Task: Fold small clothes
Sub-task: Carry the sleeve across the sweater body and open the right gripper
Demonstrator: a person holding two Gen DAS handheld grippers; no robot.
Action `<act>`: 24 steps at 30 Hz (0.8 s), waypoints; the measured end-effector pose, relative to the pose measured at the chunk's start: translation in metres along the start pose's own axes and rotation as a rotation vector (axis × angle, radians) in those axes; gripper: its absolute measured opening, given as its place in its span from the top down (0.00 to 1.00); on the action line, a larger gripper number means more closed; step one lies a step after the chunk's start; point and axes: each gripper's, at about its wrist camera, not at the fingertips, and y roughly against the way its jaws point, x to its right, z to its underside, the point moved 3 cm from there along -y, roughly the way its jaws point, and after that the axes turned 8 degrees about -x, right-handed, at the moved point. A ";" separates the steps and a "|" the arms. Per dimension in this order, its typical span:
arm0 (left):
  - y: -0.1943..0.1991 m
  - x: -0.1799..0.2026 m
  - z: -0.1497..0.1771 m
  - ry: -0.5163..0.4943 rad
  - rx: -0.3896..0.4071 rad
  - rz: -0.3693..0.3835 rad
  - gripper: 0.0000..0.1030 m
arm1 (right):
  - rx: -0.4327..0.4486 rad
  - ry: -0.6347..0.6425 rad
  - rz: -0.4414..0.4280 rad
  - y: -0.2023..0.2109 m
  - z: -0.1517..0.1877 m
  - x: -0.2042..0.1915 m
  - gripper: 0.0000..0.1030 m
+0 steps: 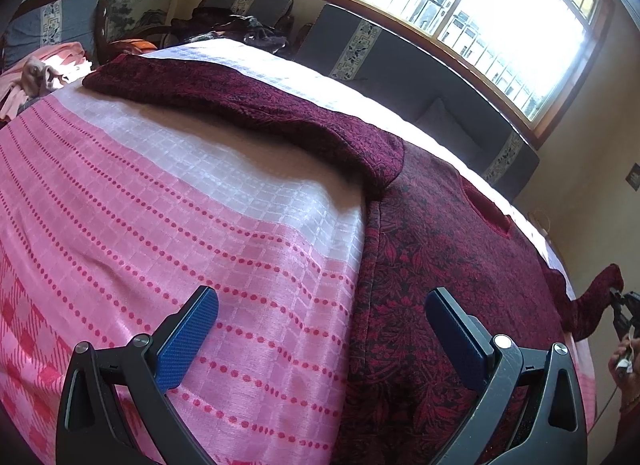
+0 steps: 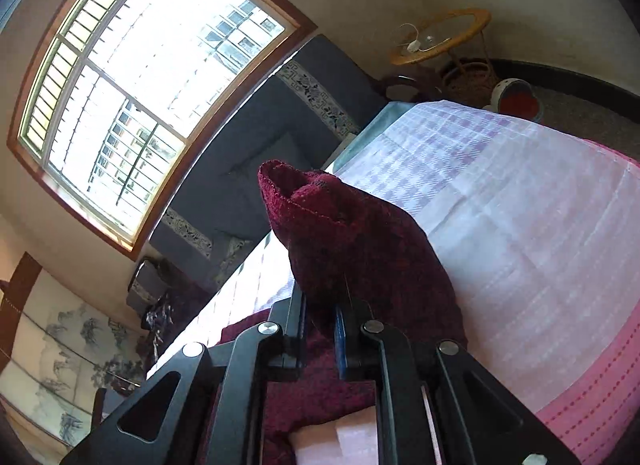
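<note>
A dark red flower-patterned top [image 1: 440, 257] lies spread on a pink and white checked cloth [image 1: 180, 205], one sleeve [image 1: 240, 105] stretched out toward the far left. My left gripper [image 1: 322, 301] hangs open just above the cloth, with its right finger over the top's side edge and nothing between the blue pads. At the far right, the right gripper [image 1: 618, 305] is shut on the other sleeve and holds it lifted off the cloth. In the right wrist view that sleeve [image 2: 352, 241] rises from between the shut fingers of my right gripper [image 2: 320, 305], its open cuff [image 2: 280, 181] pointing up.
A heap of pink clothes [image 1: 44, 69] lies at the cloth's far left corner, and dark clothes [image 1: 240, 31] are piled behind it. A grey cushioned bench [image 1: 400, 77] runs under the window. A wicker side table [image 2: 440, 37] and a red and white pot [image 2: 516, 99] stand beyond the far end.
</note>
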 end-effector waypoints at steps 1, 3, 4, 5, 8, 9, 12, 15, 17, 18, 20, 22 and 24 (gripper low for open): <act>0.001 0.000 0.000 0.001 0.003 0.002 0.00 | -0.019 0.030 -0.011 -0.010 0.009 -0.021 0.89; 0.002 0.000 0.000 0.001 0.008 0.004 0.00 | -0.070 0.088 -0.045 -0.035 0.033 -0.062 0.89; 0.004 0.000 0.000 0.001 0.011 0.005 0.00 | -0.095 0.114 -0.057 -0.048 0.046 -0.081 0.89; 0.004 0.000 0.000 -0.001 0.013 0.007 0.00 | -0.118 0.140 -0.068 -0.061 0.064 -0.099 0.89; 0.006 0.002 0.000 -0.011 0.015 0.014 0.00 | -0.193 0.199 -0.083 -0.101 0.114 -0.144 0.89; 0.006 0.002 0.000 -0.014 0.016 0.014 0.00 | -0.219 0.209 -0.086 -0.115 0.130 -0.155 0.89; 0.008 0.004 0.000 -0.015 0.022 0.019 0.00 | -0.296 0.239 -0.085 -0.151 0.177 -0.181 0.89; 0.008 0.004 -0.001 -0.015 0.024 0.025 0.00 | -0.346 0.275 -0.068 -0.178 0.215 -0.202 0.89; 0.008 0.005 -0.001 -0.016 0.027 0.026 0.00 | -0.366 0.296 -0.056 -0.191 0.233 -0.210 0.89; 0.009 0.005 -0.001 -0.017 0.027 0.028 0.00 | -0.373 0.299 -0.052 -0.195 0.240 -0.213 0.89; 0.009 0.005 -0.001 -0.017 0.027 0.031 0.00 | -0.384 0.303 -0.044 -0.202 0.247 -0.218 0.89; 0.009 0.005 -0.001 -0.017 0.026 0.034 0.00 | -0.389 0.298 -0.046 -0.204 0.249 -0.221 0.89; 0.010 0.004 -0.001 -0.017 0.027 0.035 0.00 | -0.391 0.296 -0.048 -0.205 0.247 -0.224 0.89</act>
